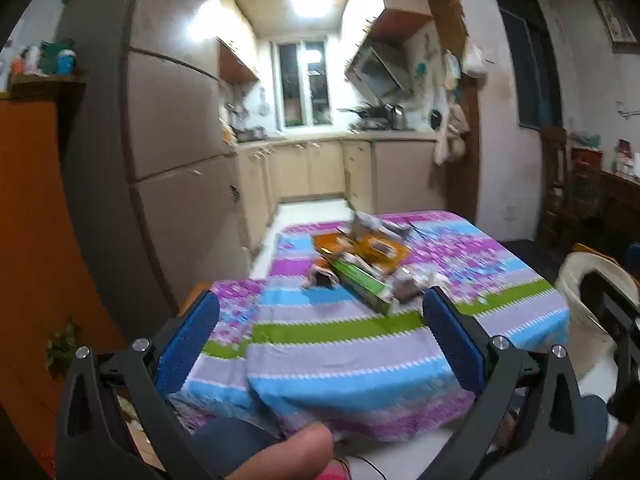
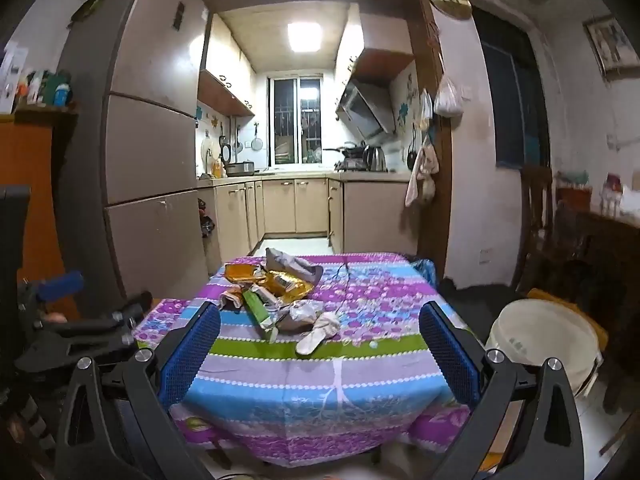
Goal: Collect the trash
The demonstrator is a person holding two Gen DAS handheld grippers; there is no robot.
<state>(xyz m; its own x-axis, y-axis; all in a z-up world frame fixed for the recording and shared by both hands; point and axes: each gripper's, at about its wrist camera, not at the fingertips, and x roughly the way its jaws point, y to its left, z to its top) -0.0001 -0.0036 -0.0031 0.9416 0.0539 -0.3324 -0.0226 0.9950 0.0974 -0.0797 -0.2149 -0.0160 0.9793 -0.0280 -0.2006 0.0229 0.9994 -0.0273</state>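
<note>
A heap of trash (image 2: 280, 296) lies on the table with the striped purple, blue and green cloth (image 2: 320, 380): an orange wrapper (image 2: 240, 272), a gold foil packet (image 2: 286, 282), a green box (image 2: 256, 306), silver wrappers and a crumpled white paper (image 2: 320, 332). The same heap shows blurred in the left wrist view (image 1: 360, 268). My left gripper (image 1: 320, 312) is open and empty, held short of the table's near edge. My right gripper (image 2: 320, 320) is open and empty, also in front of the table. The left gripper also shows in the right wrist view (image 2: 80, 320).
A white plastic bucket (image 2: 540, 344) stands on the floor right of the table; it also shows in the left wrist view (image 1: 588, 292). A tall fridge (image 2: 152, 140) stands at left, and a kitchen lies beyond the table. Dark wooden furniture (image 2: 600, 260) is at right.
</note>
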